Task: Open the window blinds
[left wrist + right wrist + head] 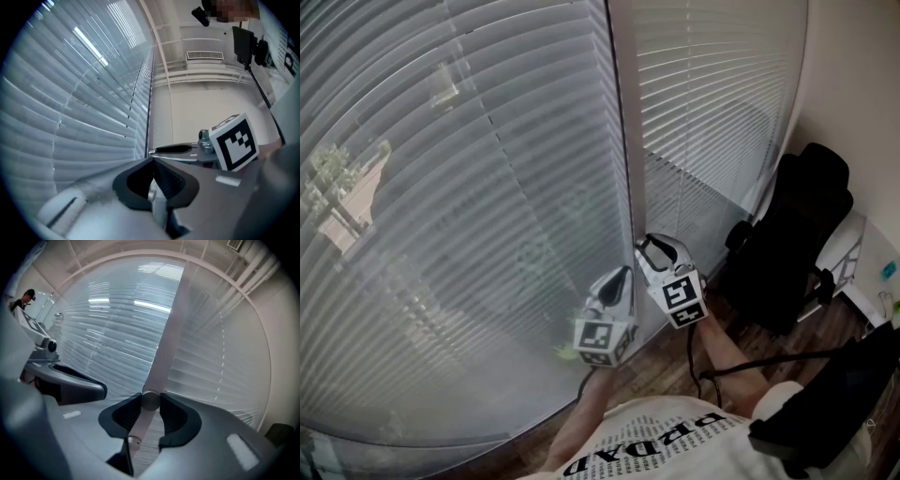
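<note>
Blinds: pale grey-white slats, fine horizontal striping. Wand: dull silver-grey. Left gripper and right gripper: light grey shells, black pads, black-and-white square markers (blocky, pixel-like). Chair: black. Floor: dark brown wood.

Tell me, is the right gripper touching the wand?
Touching. The right gripper view shows the wand pinched in the right gripper, meeting both pads.
</note>
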`<action>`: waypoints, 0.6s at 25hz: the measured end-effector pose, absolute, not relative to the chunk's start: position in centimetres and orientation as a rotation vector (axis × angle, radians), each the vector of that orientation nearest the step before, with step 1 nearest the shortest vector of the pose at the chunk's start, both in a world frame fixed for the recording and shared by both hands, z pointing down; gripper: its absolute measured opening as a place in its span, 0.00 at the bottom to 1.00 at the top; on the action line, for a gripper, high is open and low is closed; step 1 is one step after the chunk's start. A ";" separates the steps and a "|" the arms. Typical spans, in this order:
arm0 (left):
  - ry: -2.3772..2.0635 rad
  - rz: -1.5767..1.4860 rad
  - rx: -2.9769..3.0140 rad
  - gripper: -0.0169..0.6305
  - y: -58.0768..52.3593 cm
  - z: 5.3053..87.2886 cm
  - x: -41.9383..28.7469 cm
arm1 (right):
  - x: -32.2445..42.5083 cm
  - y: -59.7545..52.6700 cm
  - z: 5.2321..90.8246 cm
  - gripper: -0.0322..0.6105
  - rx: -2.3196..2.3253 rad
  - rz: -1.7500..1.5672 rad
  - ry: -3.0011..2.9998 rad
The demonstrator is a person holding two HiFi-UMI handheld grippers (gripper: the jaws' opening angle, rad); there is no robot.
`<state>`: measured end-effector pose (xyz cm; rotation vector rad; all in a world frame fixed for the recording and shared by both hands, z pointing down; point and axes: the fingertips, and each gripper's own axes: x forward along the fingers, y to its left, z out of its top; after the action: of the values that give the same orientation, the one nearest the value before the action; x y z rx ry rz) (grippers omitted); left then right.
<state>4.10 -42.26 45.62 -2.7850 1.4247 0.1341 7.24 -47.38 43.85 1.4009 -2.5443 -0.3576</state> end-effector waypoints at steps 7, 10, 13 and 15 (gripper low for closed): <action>1.424 0.137 -2.783 0.01 -42.3 45.5 3.9 | 7.4 -47.5 43.8 0.26 1.454 -0.193 -2.616; 1.424 0.136 -2.783 0.02 -42.3 45.5 3.8 | 7.6 -47.7 44.1 0.26 1.471 -0.145 -2.626; 1.422 0.131 -2.783 0.01 -42.2 45.7 3.8 | 7.7 -47.8 44.2 0.26 1.488 -0.049 -2.661; 1.421 0.127 -2.787 0.01 -42.2 45.8 3.8 | 7.7 -47.8 44.2 0.26 1.498 -0.005 -2.674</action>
<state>3.79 -42.17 45.81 -2.7869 1.4213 0.1268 7.74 -47.81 44.17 1.4982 -2.6738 -0.0050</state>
